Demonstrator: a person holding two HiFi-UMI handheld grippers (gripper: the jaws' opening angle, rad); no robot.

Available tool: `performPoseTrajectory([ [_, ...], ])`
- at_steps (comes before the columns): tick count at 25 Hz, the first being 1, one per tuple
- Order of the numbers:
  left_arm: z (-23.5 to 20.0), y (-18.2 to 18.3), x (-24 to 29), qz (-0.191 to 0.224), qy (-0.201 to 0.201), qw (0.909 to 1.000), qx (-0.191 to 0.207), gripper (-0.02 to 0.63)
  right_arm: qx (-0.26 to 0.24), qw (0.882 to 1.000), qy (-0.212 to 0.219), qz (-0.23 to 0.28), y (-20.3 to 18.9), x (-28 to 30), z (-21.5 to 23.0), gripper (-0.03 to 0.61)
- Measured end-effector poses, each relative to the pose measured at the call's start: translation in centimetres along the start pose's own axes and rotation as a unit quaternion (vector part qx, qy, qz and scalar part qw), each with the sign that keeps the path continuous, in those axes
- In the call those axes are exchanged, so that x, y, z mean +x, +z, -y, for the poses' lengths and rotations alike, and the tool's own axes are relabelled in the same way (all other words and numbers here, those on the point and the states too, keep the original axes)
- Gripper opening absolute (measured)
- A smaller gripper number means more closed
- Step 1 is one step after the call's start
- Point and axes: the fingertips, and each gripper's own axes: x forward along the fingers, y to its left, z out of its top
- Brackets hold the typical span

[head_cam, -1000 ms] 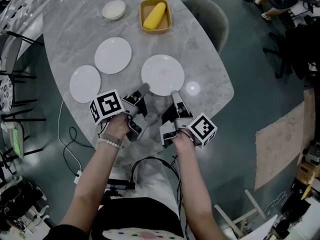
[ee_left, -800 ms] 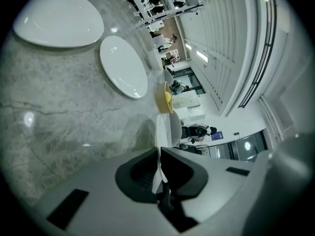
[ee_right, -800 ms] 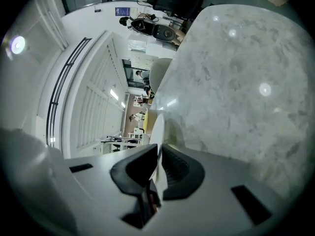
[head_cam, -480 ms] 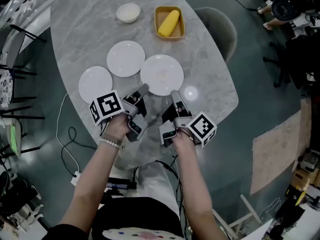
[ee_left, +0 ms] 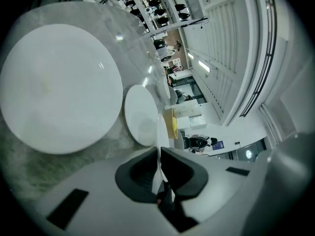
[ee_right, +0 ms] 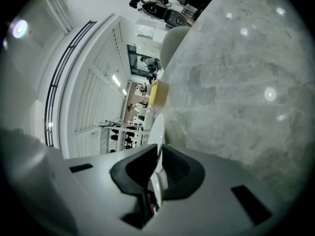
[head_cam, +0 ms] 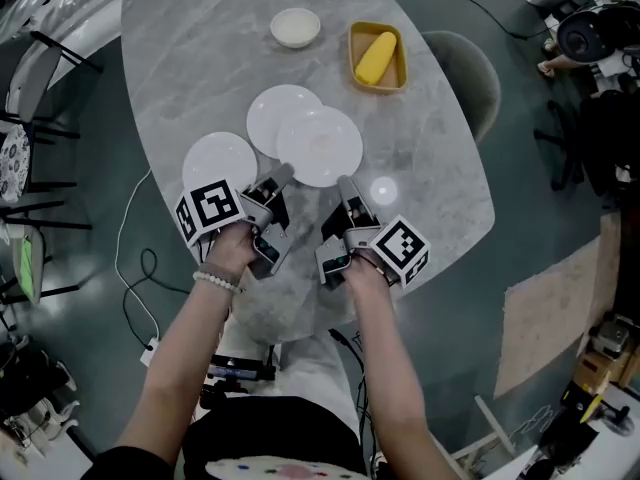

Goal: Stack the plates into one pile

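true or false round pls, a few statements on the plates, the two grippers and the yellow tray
1. The left gripper and the right gripper both clamp the rim of one held plate. True.
2. The held plate overlaps a second plate. True.
3. All three plates are already in one pile. False: a third plate lies by itself near the left gripper, with nothing stacked on it.
4. The yellow tray is empty. False: a yellow item lies in it.
5. The small bowl sits on a plate. False: it stands alone on the table.
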Motion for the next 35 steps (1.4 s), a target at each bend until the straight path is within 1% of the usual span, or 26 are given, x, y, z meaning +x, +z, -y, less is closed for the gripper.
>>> performPoseTrajectory([
  [10, 0.2, 0.2, -0.5, 0.015, 0.011, 0.9998, -0.001, 0.031, -0.014, 1.000, -0.009, -0.017, -0.1, 0.3, -0.4, 0.034],
  [14, -1.8, 3.8, 0.0, 0.015, 0.019, 0.9997, -0.007, 0.032, -0.019, 0.999, -0.018, -0.020, -1.2, 4.2, -0.3, 0.032],
  [16, -2.2, 4.6, 0.1, 0.014, 0.024, 0.9996, -0.007, 0.034, -0.021, 0.999, -0.022, -0.021, -1.5, 5.1, -0.3, 0.032],
  [24, -2.4, 4.4, 0.0, 0.009, 0.043, 0.9990, -0.003, 0.034, -0.029, 0.999, -0.036, -0.019, -1.4, 4.8, -0.5, 0.031],
  [29, -2.8, 4.2, 0.1, -0.001, 0.058, 0.9983, 0.001, 0.034, -0.031, 0.998, -0.046, -0.011, -1.2, 4.9, -0.4, 0.015],
  [35, -2.7, 4.1, 0.2, -0.013, 0.064, 0.9978, 0.010, 0.041, -0.041, 0.997, -0.060, -0.007, -1.1, 4.9, -0.3, 0.018],
])
